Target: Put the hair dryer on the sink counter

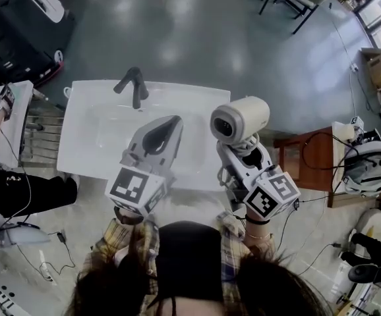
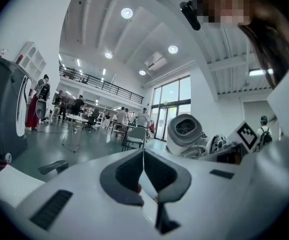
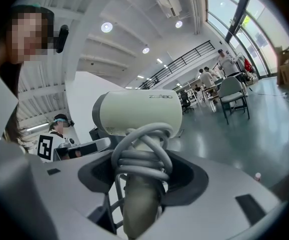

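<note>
The right hand-held gripper (image 1: 243,151) (image 3: 142,178) has its two jaws clamped on the handle of the cream-coloured plastic hair dryer with a round barrel (image 1: 240,119) (image 3: 138,111). The handle runs straight down between the dark jaw pads. The barrel sits directly above the jaw tips, lying crosswise to them, with its dark round opening turned toward the left hand-held gripper. A grey rubber cord (image 3: 142,156) is wound in several loops around the handle just above the jaws. The hair dryer is held up in the air, touching nothing but this hand-held gripper.

The left hand-held gripper (image 1: 161,133) (image 2: 143,170) is just beside the right one, at about the same height. Its jaws are pressed together along a thin seam, with nothing between them. From its own view, the hair dryer (image 2: 184,131) stands ahead and to the right of its jaw tips.

Below both hand-held grippers lies the white rectangular desk with a sunken basin (image 1: 85,130). The left jaws are over the basin, and the hair dryer is over the desk's right edge. A black curved metal faucet (image 1: 132,85) stands on the desk's far side, beyond the left jaw tips.
</note>
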The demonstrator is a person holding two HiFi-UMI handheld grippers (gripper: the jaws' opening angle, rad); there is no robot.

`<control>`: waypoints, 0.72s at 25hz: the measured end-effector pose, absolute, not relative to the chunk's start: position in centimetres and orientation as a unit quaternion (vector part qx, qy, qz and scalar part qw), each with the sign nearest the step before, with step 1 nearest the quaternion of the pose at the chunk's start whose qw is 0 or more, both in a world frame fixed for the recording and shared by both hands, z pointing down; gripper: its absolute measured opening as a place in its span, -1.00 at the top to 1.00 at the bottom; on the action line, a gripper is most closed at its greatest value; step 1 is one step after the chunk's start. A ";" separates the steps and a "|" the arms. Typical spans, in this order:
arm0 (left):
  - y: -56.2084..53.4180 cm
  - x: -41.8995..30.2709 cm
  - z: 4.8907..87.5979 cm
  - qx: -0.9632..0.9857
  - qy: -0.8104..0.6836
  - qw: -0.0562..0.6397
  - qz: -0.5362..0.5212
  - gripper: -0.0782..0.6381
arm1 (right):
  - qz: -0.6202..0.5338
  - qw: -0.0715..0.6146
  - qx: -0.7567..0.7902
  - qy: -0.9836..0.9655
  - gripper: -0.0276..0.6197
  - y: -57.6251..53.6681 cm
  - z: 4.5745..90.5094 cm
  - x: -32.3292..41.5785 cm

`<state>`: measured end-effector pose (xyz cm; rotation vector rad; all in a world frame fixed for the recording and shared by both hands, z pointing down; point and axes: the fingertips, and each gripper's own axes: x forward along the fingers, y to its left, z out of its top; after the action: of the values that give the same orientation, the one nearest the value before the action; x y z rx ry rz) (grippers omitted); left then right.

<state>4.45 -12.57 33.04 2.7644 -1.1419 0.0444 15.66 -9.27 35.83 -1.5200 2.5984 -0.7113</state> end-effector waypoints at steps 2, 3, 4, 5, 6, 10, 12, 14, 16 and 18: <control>-12.9 4.9 33.2 0.919 -0.385 0.081 0.019 0.73 | -0.233 0.020 -0.483 0.844 0.06 -10.0 36.0 15.8; -13.1 5.1 33.2 0.918 -0.387 0.084 0.021 0.73 | -0.235 0.017 -0.479 0.845 0.06 -10.3 36.1 15.9; -13.3 5.3 33.2 0.917 -0.388 0.087 0.024 0.73 | -0.238 0.015 -0.476 0.847 0.06 -10.5 36.2 15.9; -13.4 5.4 33.2 0.917 -0.388 0.086 0.026 0.73 | -0.241 0.012 -0.473 0.848 0.06 -10.8 36.2 15.9; -13.6 5.5 33.2 0.917 -0.388 0.084 0.028 0.73 | -0.243 0.010 -0.470 0.848 0.06 -11.1 36.3 15.9; -14.3 4.8 33.2 0.917 -0.390 0.081 0.032 0.73 | -0.242 0.007 -0.466 0.851 0.06 -11.9 36.2 15.3; -14.8 4.4 33.3 0.916 -0.392 0.080 0.032 0.73 | -0.243 0.007 -0.468 0.850 0.06 -12.2 36.3 15.0; -15.3 3.9 33.1 0.915 -0.394 0.078 0.031 0.73 | -0.247 0.006 -0.469 0.848 0.06 -12.7 36.6 14.6; -15.9 3.5 32.7 0.913 -0.397 0.084 0.029 0.73 | -0.246 0.001 -0.470 0.848 0.06 -13.2 36.8 14.2; -16.4 3.1 32.6 0.910 -0.403 0.096 0.028 0.73 | -0.242 -0.003 -0.469 0.849 0.06 -13.8 36.9 13.8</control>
<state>3.14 -16.43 32.64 2.6956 -1.1934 0.0818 13.83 -13.79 36.86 -1.4774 2.6718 -0.7631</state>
